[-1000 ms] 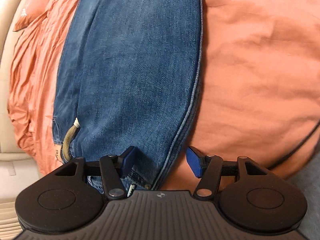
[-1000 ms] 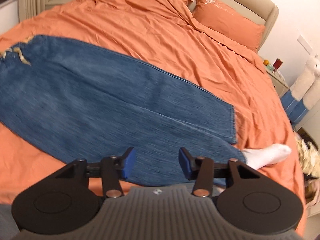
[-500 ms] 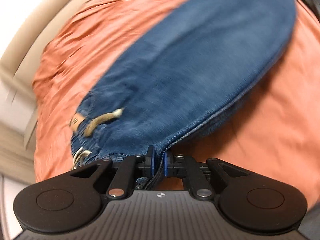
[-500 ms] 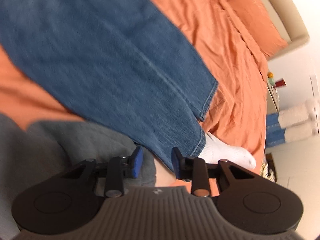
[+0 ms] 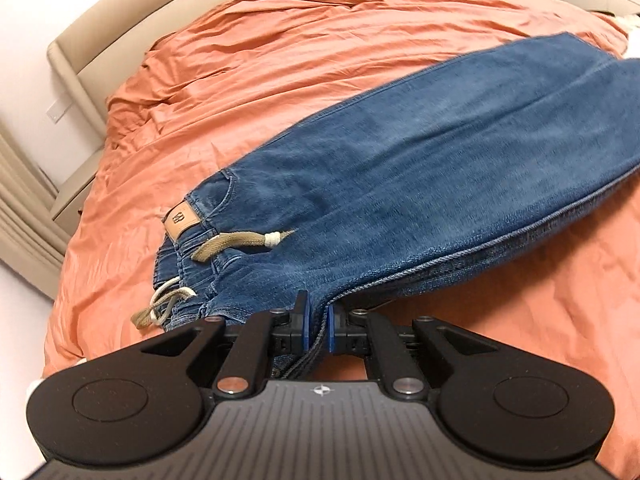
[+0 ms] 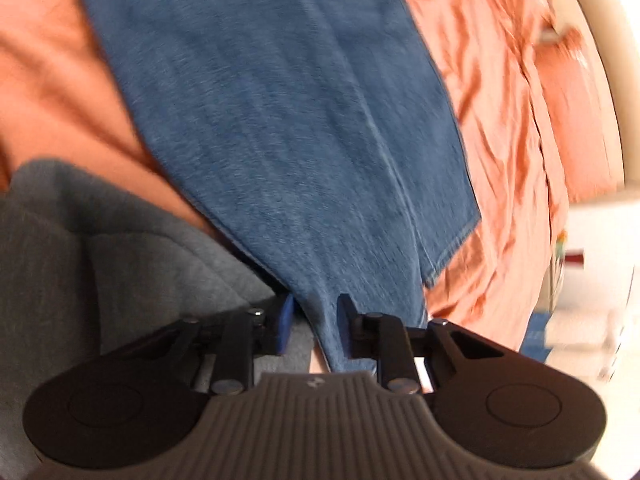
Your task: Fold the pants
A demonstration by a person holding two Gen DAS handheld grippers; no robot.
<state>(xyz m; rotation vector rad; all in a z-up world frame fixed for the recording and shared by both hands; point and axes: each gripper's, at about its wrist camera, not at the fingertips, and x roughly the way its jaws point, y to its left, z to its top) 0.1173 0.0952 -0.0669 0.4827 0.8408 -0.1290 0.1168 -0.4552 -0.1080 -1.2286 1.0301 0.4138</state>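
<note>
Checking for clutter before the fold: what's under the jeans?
The jeans lie on an orange bedsheet, which shows all around them. Near the right gripper, grey fabric sits beside the hem. Anything beneath the denim is covered.

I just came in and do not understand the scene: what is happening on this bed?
A person is folding blue jeans on an orange bedsheet with two handheld tongs. The left tongs are shut on the jeans' edge near the waistband. The right tongs have the leg end between their fingers, not fully shut. The jeans lie lengthwise, legs stacked.
</note>
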